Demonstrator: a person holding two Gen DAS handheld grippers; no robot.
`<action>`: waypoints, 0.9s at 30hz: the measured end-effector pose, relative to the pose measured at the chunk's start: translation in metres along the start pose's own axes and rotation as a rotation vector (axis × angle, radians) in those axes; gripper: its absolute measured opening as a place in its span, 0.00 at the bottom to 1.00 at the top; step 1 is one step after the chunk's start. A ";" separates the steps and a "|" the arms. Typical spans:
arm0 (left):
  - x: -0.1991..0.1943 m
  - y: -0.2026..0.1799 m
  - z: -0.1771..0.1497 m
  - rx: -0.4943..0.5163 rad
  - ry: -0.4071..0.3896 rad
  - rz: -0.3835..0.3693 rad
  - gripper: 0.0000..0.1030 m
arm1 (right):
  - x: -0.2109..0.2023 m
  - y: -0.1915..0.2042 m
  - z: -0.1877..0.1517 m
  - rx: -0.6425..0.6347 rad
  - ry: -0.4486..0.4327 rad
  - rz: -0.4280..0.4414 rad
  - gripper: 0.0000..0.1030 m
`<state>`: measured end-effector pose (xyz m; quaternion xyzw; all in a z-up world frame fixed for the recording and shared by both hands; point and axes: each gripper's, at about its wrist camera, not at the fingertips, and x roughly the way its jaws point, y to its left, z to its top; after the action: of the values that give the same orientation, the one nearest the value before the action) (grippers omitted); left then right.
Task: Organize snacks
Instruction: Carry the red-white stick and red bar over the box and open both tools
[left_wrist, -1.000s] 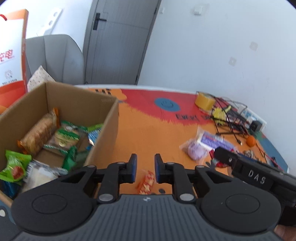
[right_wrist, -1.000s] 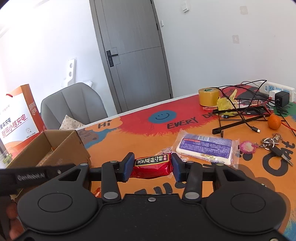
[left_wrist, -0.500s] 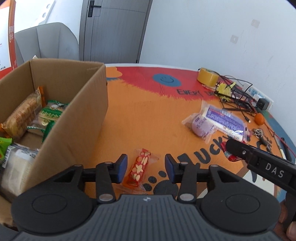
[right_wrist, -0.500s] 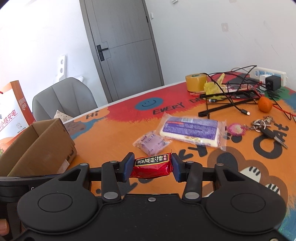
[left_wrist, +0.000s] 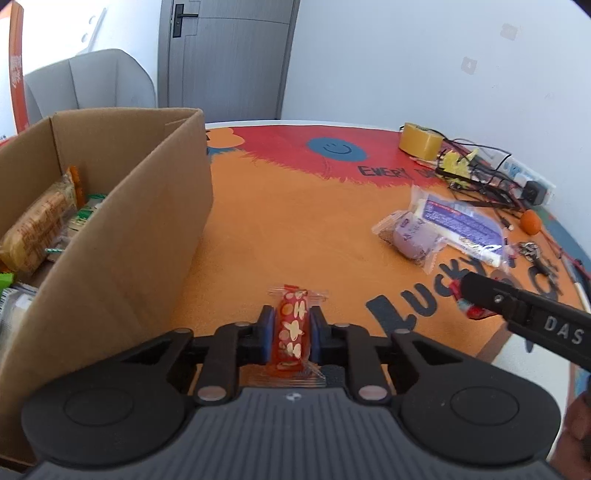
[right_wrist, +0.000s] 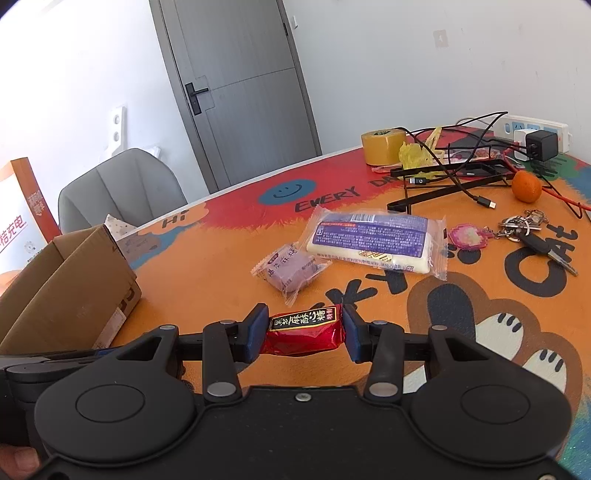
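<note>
Fingers: left gripper (left_wrist: 291, 328) clamps orange candy (left_wrist: 293, 329); right gripper (right_wrist: 304, 329) clamps red candy (right_wrist: 303, 331) | cardboard box (left_wrist: 122, 236) beside left

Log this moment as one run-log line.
left claw: shut on orange candy | right claw: shut on red candy | cardboard box: open

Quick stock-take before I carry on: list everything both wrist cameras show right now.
cardboard box: 1, brown, table left, holds snacks
orange candy: 1, in left gripper
red candy: 1, in right gripper
purple pastry: 1, table centre
white bar pack: 1, purple label, beside pastry
tape roll: 1, yellow, far edge
orange fruit: 1, right
keys: 1 bunch, right
cables and charger: black, far right
chair: 1, grey
left gripper: shut
right gripper: shut
</note>
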<state>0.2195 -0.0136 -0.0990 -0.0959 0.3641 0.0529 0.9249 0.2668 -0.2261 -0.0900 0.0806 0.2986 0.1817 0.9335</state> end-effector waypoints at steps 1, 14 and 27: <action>0.000 0.000 -0.001 0.000 -0.002 -0.008 0.17 | 0.000 0.001 0.000 -0.001 0.001 0.001 0.42; -0.038 -0.007 0.014 0.008 -0.105 -0.061 0.16 | -0.010 0.014 0.011 -0.018 -0.035 0.027 0.42; -0.080 -0.001 0.030 -0.001 -0.217 -0.037 0.16 | -0.024 0.036 0.025 -0.044 -0.082 0.068 0.42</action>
<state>0.1814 -0.0098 -0.0223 -0.0966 0.2601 0.0460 0.9596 0.2527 -0.2031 -0.0474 0.0774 0.2529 0.2163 0.9398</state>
